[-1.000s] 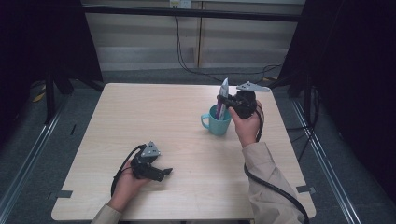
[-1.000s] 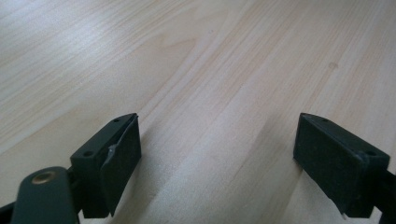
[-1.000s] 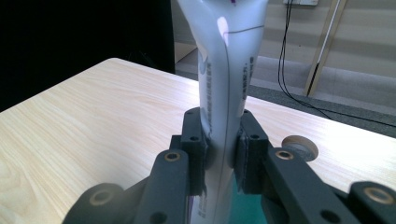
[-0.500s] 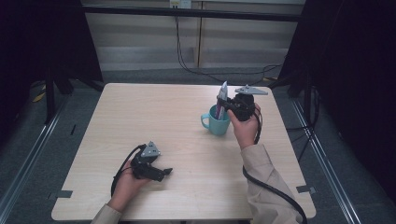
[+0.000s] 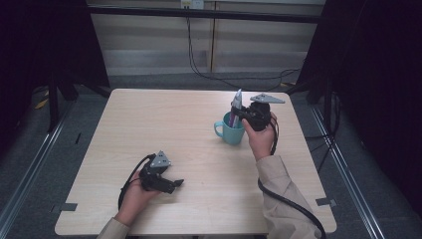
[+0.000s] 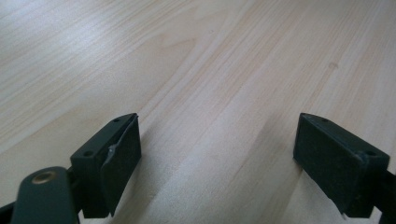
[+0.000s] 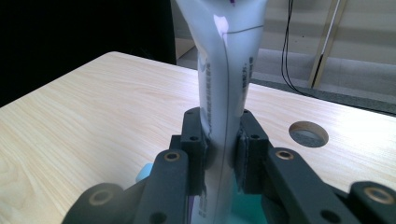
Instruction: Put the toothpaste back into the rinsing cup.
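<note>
Right gripper view: tube (image 7: 224,93) pinched (printed seam).

A white squeeze tube (image 5: 236,103) with purple marking and fine print stood nearly upright, its lower end down inside a teal mug (image 5: 230,131). The mug sat upright on the right half of the table, its handle toward the left.

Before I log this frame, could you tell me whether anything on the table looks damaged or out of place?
One small thing: on the left tool, the pad lining of one finger looks frayed and peeling at its edge. Otherwise the right tool grips the tube upright above the teal mug, and nothing is spilled.
</note>
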`<state>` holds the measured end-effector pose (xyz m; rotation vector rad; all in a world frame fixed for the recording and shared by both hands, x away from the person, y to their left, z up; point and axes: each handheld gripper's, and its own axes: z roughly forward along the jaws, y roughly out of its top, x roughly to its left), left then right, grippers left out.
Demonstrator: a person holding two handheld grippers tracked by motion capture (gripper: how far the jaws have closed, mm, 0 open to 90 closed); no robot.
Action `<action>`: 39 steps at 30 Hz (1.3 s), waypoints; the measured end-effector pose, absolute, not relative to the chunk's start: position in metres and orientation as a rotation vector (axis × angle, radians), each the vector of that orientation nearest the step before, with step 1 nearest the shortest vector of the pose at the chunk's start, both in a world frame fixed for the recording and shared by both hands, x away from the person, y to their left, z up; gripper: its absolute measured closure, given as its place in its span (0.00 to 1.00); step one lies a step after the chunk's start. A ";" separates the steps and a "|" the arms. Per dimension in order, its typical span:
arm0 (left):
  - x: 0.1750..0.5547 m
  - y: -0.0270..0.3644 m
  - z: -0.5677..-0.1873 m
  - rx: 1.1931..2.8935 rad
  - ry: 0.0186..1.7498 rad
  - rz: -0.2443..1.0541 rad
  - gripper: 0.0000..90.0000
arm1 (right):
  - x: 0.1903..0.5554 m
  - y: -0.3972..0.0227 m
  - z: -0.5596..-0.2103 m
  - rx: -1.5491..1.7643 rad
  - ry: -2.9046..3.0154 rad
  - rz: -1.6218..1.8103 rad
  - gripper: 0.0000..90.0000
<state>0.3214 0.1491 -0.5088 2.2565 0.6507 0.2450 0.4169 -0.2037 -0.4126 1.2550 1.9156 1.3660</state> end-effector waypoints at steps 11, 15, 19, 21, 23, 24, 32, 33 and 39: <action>0.321 0.149 -0.509 2.256 0.651 0.244 0.16 | 0.419 -0.205 -0.419 1.275 1.913 1.377 0.85; 0.321 0.149 -0.509 2.256 0.651 0.244 0.16 | 0.419 -0.206 -0.420 1.283 1.908 1.382 0.85; 0.321 0.149 -0.509 2.256 0.651 0.244 0.16 | 0.419 -0.207 -0.423 1.289 1.905 1.382 0.85; 0.321 0.149 -0.509 2.256 0.651 0.245 0.16 | 0.419 -0.207 -0.424 1.292 1.906 1.382 0.85; 0.321 0.149 -0.509 2.256 0.651 0.245 0.16 | 0.419 -0.208 -0.425 1.296 1.906 1.385 0.85; 0.321 0.149 -0.509 2.256 0.651 0.245 0.16 | 0.419 -0.208 -0.425 1.293 1.907 1.382 0.85; 0.321 0.149 -0.509 2.255 0.651 0.245 0.16 | 0.420 -0.212 -0.427 1.305 1.900 1.396 0.84; 0.321 0.149 -0.509 2.255 0.650 0.245 0.16 | 0.420 -0.212 -0.427 1.302 1.899 1.395 0.84; 0.321 0.149 -0.509 2.256 0.650 0.245 0.16 | 0.421 -0.216 -0.429 1.296 1.886 1.382 0.82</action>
